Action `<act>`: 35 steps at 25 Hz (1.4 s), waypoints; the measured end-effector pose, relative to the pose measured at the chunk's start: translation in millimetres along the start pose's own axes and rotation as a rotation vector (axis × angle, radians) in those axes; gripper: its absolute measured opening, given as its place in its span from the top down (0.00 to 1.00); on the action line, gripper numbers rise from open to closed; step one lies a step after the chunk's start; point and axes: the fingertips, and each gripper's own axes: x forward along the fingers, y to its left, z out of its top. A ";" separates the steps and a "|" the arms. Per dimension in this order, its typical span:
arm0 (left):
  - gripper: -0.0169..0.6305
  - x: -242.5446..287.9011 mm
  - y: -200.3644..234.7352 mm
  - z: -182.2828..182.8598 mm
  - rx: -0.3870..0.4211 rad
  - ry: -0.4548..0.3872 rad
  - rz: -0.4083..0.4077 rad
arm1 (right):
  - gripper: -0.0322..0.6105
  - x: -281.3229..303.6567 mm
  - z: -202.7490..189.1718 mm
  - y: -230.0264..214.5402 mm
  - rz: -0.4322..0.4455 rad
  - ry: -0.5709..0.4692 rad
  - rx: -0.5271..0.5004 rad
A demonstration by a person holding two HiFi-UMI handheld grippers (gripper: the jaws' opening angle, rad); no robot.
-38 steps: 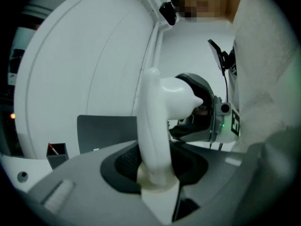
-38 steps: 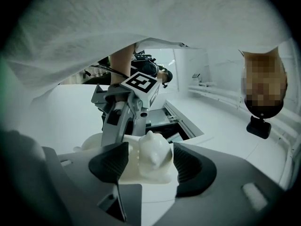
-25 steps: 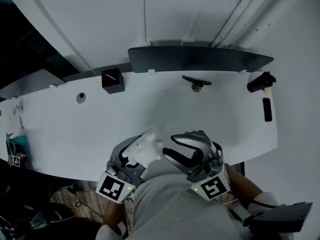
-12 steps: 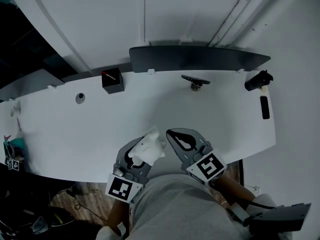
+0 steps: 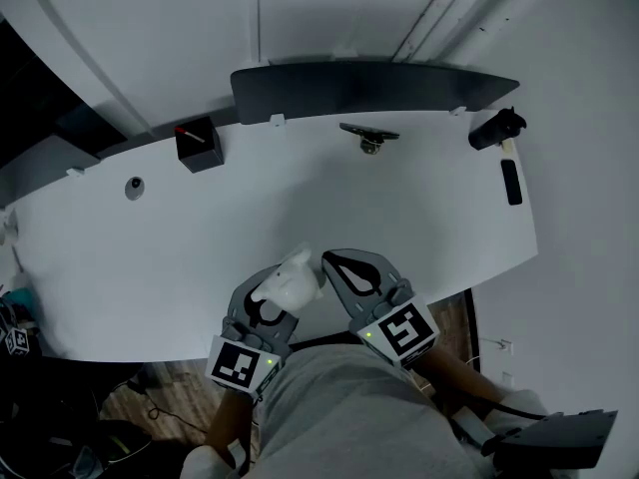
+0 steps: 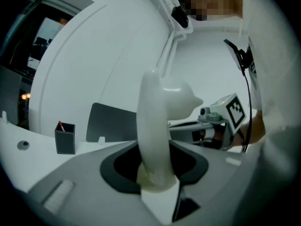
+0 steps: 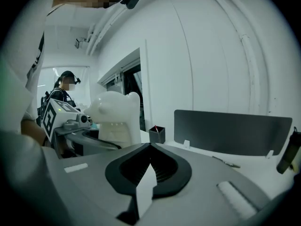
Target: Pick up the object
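- Head view: the left gripper (image 5: 270, 300) is clenched on a small white object (image 5: 288, 279), which it holds over the near edge of the white tabletop (image 5: 419, 208), close to the person's body.
- Head view: the right gripper (image 5: 337, 267) sits just beside the object on its right. Its jaws are pressed together with nothing in them.
- Left gripper view: the object rises upright from between the jaws, which clamp its lower end across the thin way. Seen edge-on it is a narrow slab with a rounded snout sticking out to the right.
- Left gripper view: a black pen holder (image 6: 65, 138) and a dark panel (image 6: 113, 124) stand well behind it at the far edge of the tabletop.
- Right gripper view: this gripper's jaws meet tip to tip and are empty. To their left the object shows its broad flat side, seated in the other gripper and apparently clear of the tabletop.
- Handling, as a judgement: the object looks like a stiff moulded figure, light, with a smooth and possibly slippery skin.
- Handling, as a judgement: the flat faces low on the body give the surest hold. The snout and top points are poor places to pinch and might chip if knocked.
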 end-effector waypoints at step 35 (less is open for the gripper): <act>0.73 -25.2 -184.9 -43.5 0.094 -0.025 0.244 | 0.95 -179.9 -70.4 24.1 0.153 -0.139 0.046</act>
